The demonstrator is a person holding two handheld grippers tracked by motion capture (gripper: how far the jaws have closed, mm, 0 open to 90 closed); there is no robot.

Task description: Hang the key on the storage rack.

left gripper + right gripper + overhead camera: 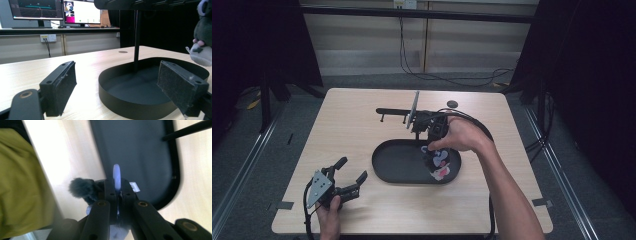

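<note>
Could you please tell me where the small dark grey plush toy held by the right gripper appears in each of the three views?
High view: the dark grey plush toy hangs right of centre, over the black oval tray.
Left gripper view: top right edge, above the tray's far side.
Right gripper view: bottom centre, clamped in the right gripper.
Shared landmark: the tray.

left gripper (346, 176): black, grey three-cornered plate, black cable | right gripper (432, 131): black, brass-ringed screw holes | forearms bare, no sleeves
</note>
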